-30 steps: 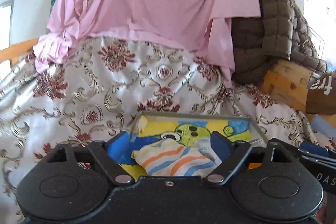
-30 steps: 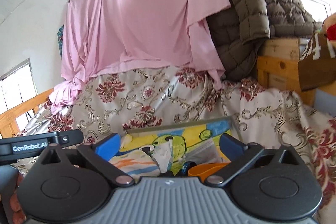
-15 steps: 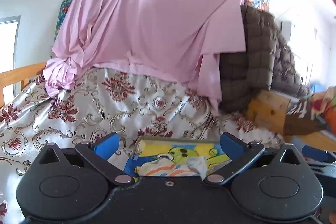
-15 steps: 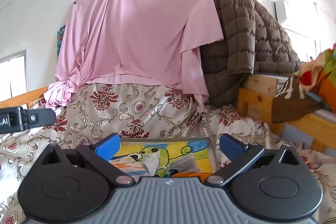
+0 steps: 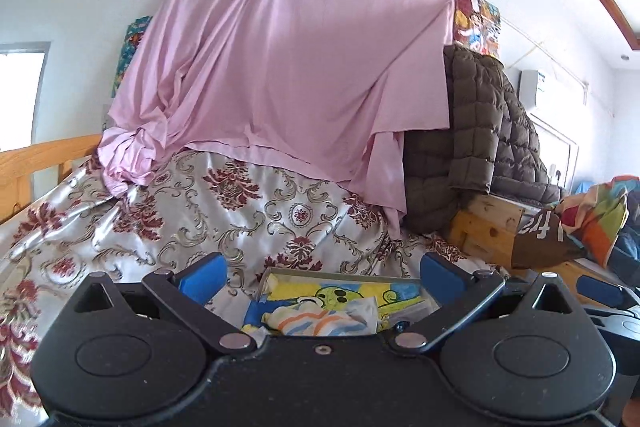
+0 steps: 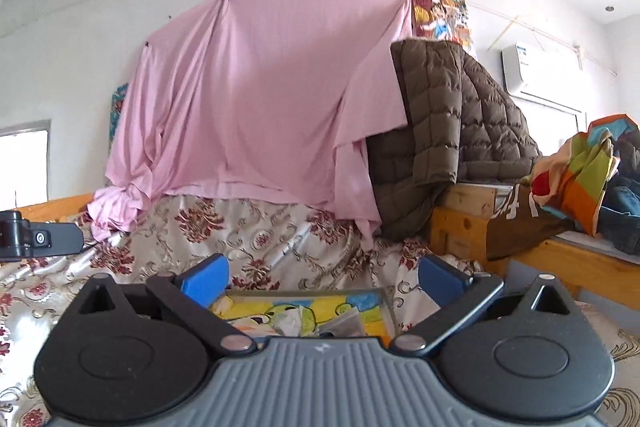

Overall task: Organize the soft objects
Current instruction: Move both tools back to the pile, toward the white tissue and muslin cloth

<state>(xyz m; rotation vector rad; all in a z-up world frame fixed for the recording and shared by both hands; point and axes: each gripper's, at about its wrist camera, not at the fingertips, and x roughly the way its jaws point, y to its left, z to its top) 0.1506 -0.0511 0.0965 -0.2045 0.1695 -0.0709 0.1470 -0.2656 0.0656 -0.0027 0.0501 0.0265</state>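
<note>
1. Two blue fingers [image 5: 202, 277] of the left gripper [image 5: 320, 277] stand spread wide apart with nothing between them; its jaws have just been opening.
2. Two blue fingers [image 6: 205, 279] of the right gripper [image 6: 322, 279] are likewise spread wide and hold nothing.
3. One shallow tray [image 5: 340, 274] with a yellow and blue cartoon print lies on the bed, low in both views and just beyond the fingertips, touching neither gripper.
4. One small striped cloth [image 5: 320, 321], white with orange and blue bands, lies crumpled inside the tray, toward its near left side.
5. One pale crumpled scrap [image 6: 290, 319] and one clear plastic packet [image 6: 344, 323] also lie in the tray, seen from the right wrist.
6. One floral bedspread [image 5: 180, 211], silver with red and gold patterns, covers the bed under the tray.
7. One pink sheet [image 5: 288, 67] hangs pinned across the wall behind.
8. One brown quilted jacket [image 5: 476, 143] is draped to the right of the sheet, over a wooden frame [image 5: 488, 231].
9. One multicoloured cloth [image 6: 580, 171] is heaped far right.
</note>
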